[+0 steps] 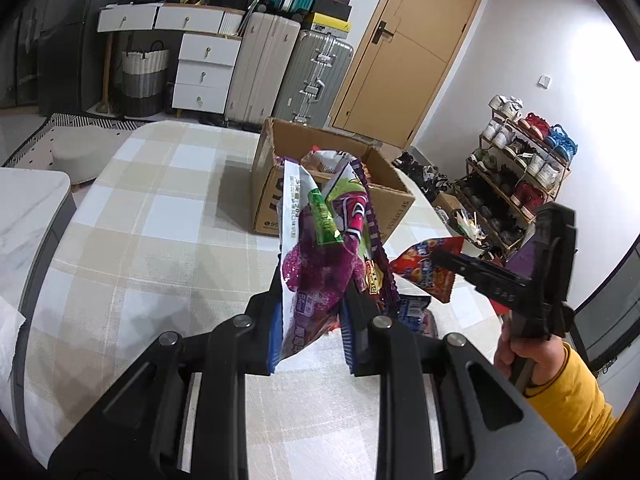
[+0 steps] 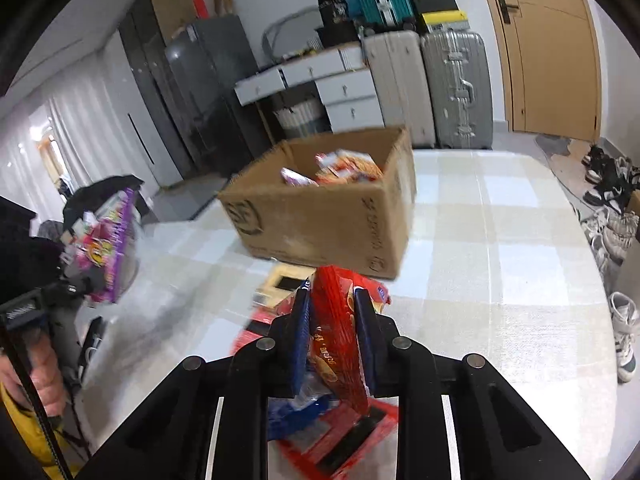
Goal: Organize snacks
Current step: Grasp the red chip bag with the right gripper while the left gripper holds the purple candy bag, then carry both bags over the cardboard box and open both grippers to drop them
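Left wrist view: left gripper [image 1: 310, 320] fingers clench purple snack packets [image 1: 320, 264] at centre; right gripper [image 2: 332, 336] fingers clamp a red packet [image 2: 334, 320].

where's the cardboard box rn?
The cardboard box stands open on the checked tablecloth, centre of both wrist views, beyond both held snack packets, with the suitcases behind it.

Right gripper [image 2: 332, 320] clamped on red snack bag [image 2: 334, 332]. More red packets [image 2: 340, 436] below on checked tablecloth [image 2: 480, 280]. Open cardboard box [image 2: 320, 216] with snacks near table's far edge. Left gripper [image 2: 84, 280] at left grips purple snack bag [image 2: 110, 240].
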### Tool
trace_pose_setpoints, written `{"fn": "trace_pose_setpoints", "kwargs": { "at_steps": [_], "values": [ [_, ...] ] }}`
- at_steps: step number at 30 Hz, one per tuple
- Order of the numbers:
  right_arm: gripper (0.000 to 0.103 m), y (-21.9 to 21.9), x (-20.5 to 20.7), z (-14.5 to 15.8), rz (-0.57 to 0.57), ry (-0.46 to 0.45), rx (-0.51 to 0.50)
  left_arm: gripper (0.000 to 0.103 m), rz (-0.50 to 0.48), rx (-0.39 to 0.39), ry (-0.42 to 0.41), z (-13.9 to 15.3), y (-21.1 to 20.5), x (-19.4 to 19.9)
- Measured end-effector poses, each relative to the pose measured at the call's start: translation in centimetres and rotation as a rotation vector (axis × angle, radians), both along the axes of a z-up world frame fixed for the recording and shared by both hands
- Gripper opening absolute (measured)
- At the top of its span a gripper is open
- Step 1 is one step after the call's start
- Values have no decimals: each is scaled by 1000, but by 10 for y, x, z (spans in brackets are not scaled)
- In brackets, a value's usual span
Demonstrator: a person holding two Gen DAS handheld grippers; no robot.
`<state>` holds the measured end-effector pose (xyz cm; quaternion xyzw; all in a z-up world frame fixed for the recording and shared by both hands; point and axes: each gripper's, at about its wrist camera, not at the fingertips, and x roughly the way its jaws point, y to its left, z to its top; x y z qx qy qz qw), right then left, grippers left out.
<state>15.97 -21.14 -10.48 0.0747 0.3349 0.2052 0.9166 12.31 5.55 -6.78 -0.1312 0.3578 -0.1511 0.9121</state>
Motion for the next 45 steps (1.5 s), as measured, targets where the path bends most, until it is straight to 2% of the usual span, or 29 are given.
{"fn": "trace_pose_setpoints", "kwargs": {
  "at_steps": [4, 8, 12, 17, 23, 34, 42, 45],
  "values": [
    [21, 6, -24, 24, 17, -52, 33, 20, -12, -1, -18, 10, 1, -14],
    [21, 10, -55, 48, 36, -101, 126, 20, -19, 4, -38, 20, 0, -33],
    [21, 16, -89, 66, 48, -154, 179, 20, -23, 4, -58, 28, 1, -57],
    [21, 23, -125, 74, 52, -185, 224, 20, -40, 0, -70, 34, -1, -81],
    [21, 19, -141, 78, 32, -193, 260, 20, -49, -11, -81, 39, 1, -96],
    [21, 24, -132, 99, 62, -218, 242, 20, -42, 2, -108, 54, 3, -89],
    [21, 27, -92, 143, 85, -254, 203, 20, -14, -15, -163, 93, 9, -42],
    [21, 30, -67, 162, 84, -271, 153, 20, -18, 16, -174, 107, 6, -17]
  ]
}}
